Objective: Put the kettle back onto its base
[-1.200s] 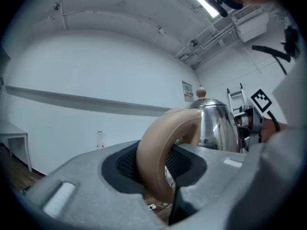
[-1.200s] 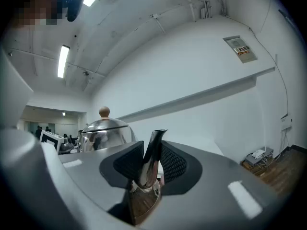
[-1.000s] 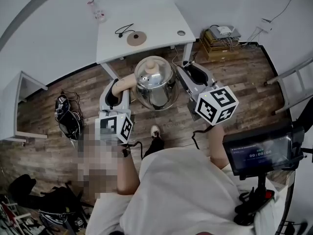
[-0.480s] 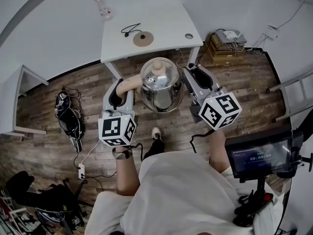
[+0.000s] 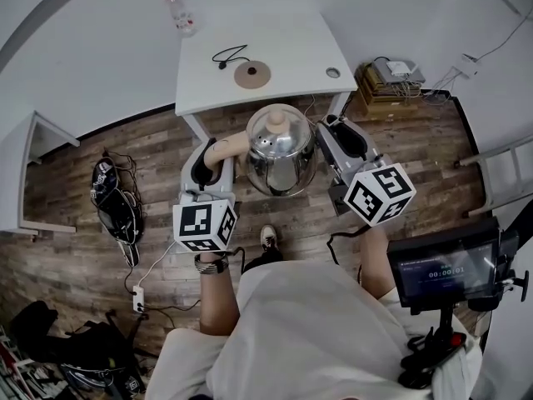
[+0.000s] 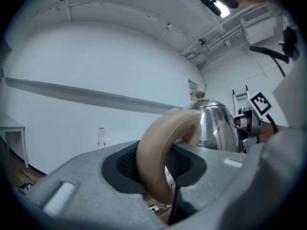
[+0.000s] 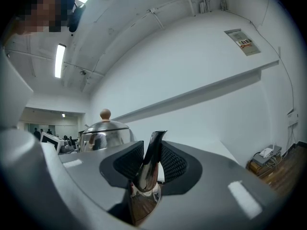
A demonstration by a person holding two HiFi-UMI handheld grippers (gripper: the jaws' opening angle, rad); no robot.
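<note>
While kettle (image 5: 281, 150) hangs btwn them, L gripper (image 6: 153, 166) fingers (image 6: 121, 163) clamp handle (image 6: 160, 131), R gripper (image 7: 151, 167) fingers (image 7: 175, 165) clamp spout (image 7: 153, 147).

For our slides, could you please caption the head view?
Left hand-held gripper on the handle, right hand-held gripper on the spout: a steel kettle held before the table with its base.

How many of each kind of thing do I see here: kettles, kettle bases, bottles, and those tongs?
kettle: 1
base: 1
bottle: 1
tongs: 2, the left tongs and the right tongs
Total: 5
</note>
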